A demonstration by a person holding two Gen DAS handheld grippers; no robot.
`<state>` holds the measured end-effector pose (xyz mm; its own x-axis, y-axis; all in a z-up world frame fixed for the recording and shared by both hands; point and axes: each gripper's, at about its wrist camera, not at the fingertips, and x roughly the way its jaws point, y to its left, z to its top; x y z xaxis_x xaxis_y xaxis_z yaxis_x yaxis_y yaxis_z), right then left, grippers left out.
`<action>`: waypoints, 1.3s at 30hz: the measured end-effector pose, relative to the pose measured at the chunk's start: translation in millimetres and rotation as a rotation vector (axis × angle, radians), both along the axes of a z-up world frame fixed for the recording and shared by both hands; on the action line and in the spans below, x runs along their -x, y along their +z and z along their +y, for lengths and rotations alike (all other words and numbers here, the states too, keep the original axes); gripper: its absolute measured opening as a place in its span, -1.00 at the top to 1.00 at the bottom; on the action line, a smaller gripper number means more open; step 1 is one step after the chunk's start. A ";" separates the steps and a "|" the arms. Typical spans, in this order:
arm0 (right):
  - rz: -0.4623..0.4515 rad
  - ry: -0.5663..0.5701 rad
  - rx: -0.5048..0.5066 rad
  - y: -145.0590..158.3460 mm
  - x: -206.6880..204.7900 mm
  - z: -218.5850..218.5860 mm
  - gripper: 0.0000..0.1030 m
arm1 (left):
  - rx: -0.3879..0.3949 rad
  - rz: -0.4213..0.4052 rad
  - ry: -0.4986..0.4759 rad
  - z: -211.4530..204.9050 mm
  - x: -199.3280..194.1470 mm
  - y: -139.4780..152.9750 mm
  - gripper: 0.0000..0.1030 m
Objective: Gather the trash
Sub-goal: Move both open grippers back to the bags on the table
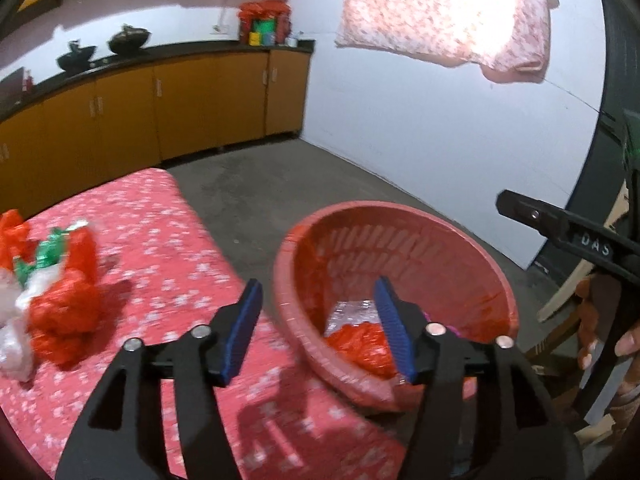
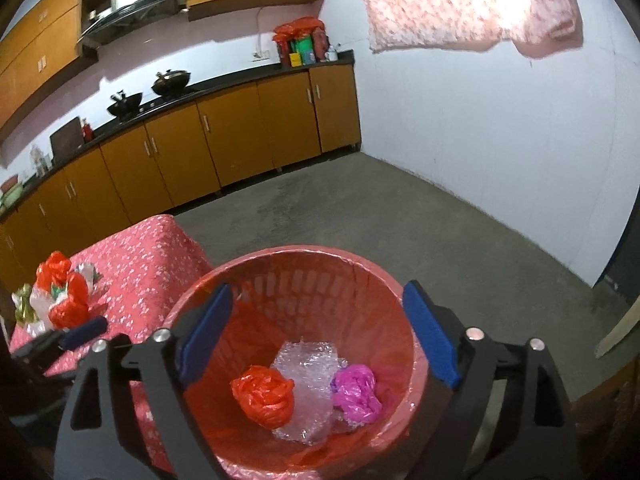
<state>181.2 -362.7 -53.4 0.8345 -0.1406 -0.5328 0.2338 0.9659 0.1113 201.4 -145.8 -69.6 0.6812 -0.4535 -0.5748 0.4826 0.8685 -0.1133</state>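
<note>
A red slatted trash basket [image 1: 400,220] [image 2: 304,258] stands beside the table. In the right wrist view it holds a crumpled red bag [image 2: 264,396], clear bubble wrap [image 2: 306,364] and a pink bag [image 2: 356,392]. A pile of red, white and green crumpled wrappers [image 1: 60,292] [image 2: 60,296] lies on the table at the left. My left gripper [image 1: 320,312] is open and empty, over the table edge and basket rim. My right gripper [image 2: 316,332] is open and empty above the basket; it shows at the right of the left wrist view [image 1: 520,208].
The table has a red flowered cloth [image 1: 168,240] [image 2: 152,248]. Orange cabinets [image 2: 240,136] with a dark counter, woks and boxes run along the back wall. Grey concrete floor [image 2: 360,208] lies beyond the basket. A pink cloth [image 1: 448,12] hangs on the white wall.
</note>
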 end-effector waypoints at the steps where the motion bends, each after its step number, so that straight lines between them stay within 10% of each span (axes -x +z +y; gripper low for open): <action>1: -0.005 0.006 0.010 1.0 0.9 6.2 -0.78 | -0.003 -0.011 0.020 9.1 3.0 1.7 -0.33; 18: 0.021 0.264 0.035 3.8 -32.1 180.1 -0.91 | -0.168 -0.162 0.447 209.5 46.7 5.0 -0.76; 39: 0.226 0.325 0.012 -51.0 -131.9 332.1 -0.37 | -0.053 -0.096 0.683 346.5 39.8 -11.5 -0.76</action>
<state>313.0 -30.7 -104.4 0.6985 0.1049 -0.7078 -0.0675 0.9944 0.0808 161.6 200.7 -81.1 0.8529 0.1225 -0.5075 -0.1688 0.9846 -0.0461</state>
